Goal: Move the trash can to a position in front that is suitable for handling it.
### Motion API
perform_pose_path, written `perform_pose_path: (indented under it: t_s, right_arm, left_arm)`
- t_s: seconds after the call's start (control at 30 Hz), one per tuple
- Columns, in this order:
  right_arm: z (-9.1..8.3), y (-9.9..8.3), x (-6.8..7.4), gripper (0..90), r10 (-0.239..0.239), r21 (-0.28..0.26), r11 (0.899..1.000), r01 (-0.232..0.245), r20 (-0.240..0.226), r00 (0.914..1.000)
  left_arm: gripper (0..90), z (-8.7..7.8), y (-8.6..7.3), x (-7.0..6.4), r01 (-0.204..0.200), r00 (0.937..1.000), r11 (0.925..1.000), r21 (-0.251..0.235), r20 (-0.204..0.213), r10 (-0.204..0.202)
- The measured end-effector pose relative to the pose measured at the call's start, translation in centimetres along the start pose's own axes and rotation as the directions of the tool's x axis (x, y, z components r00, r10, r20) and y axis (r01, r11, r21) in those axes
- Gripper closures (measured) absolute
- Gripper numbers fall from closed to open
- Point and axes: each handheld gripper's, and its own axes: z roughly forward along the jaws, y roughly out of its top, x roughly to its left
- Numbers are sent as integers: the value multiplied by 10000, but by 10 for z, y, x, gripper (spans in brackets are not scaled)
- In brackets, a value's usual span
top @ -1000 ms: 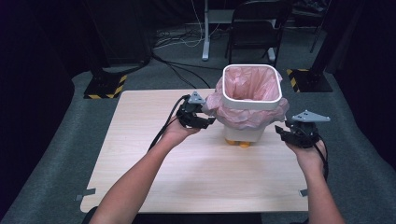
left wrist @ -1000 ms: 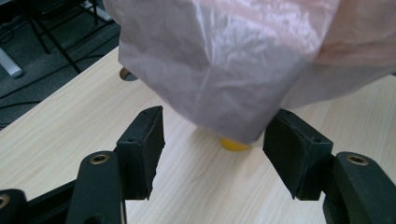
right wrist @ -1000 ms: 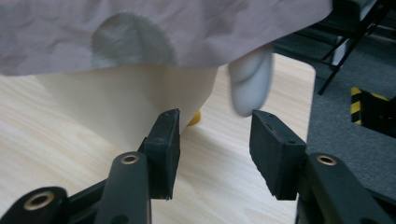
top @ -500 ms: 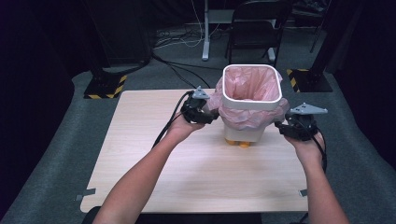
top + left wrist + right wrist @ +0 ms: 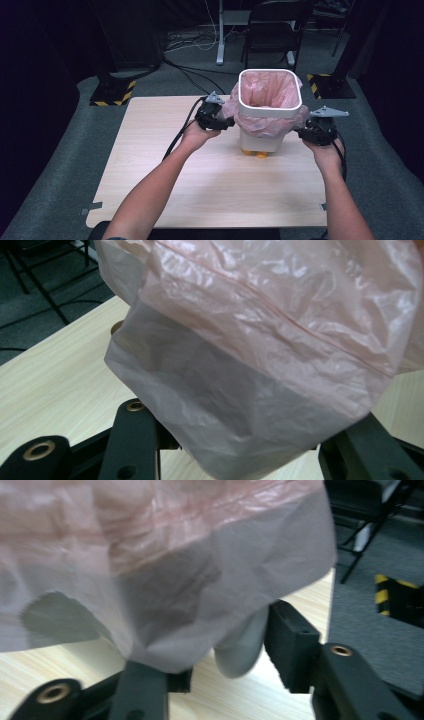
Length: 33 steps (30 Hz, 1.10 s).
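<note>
Dark floor and a chair (image 5: 272, 25) lie beyond your pale wooden table (image 5: 165, 165). Your left gripper (image 5: 222, 120) and right gripper (image 5: 302, 132) both have their jaws spread around the overhanging skirt of the pink bag (image 5: 265, 122), not yet clamped. That liner already folds over the white bin (image 5: 270, 107) standing mid-table; gripping the skirt looks like what remains.

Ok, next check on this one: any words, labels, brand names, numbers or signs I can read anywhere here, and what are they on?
None: no readable text in these pictures.
White bin and pink bag: no print or label to be seen.
Left gripper and right gripper: no markings legible.
Yellow-and-black striped bases on the floor: hazard stripes, no wording.
</note>
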Motion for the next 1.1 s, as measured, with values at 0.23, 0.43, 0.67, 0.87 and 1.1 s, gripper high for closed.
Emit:
perform_pose_path:
  t_s: [0.23, 0.43, 0.67, 0.87, 1.1]
  right_arm:
    - [1, 2, -3, 622, 218, -13, 9998, -219, -127, 9997]
    - [1, 2, -3, 641, 613, 11, 9981, -612, -251, 9978]
    - [-2, 1, 2, 644, 412, 76, 9991, -411, -135, 9991]
    - [-5, -2, 4, 648, 460, -73, 9989, -463, -288, 9985]
    - [-10, -4, 9, 650, 542, -355, 9978, -556, -390, 9978]
  left_arm:
    - [593, 0, 0, 0, -63, 9999, 9999, 114, -117, 65]
    - [595, -1, 0, 0, 107, 9999, 9998, 173, -75, -106]
    - [590, -1, 1, -2, 167, 9998, 9998, 148, 91, -168]
    - [591, -3, -1, -1, 139, 9997, 9999, 67, 212, -140]
    - [590, -10, -4, 2, 188, 9986, 9997, -167, 488, -180]
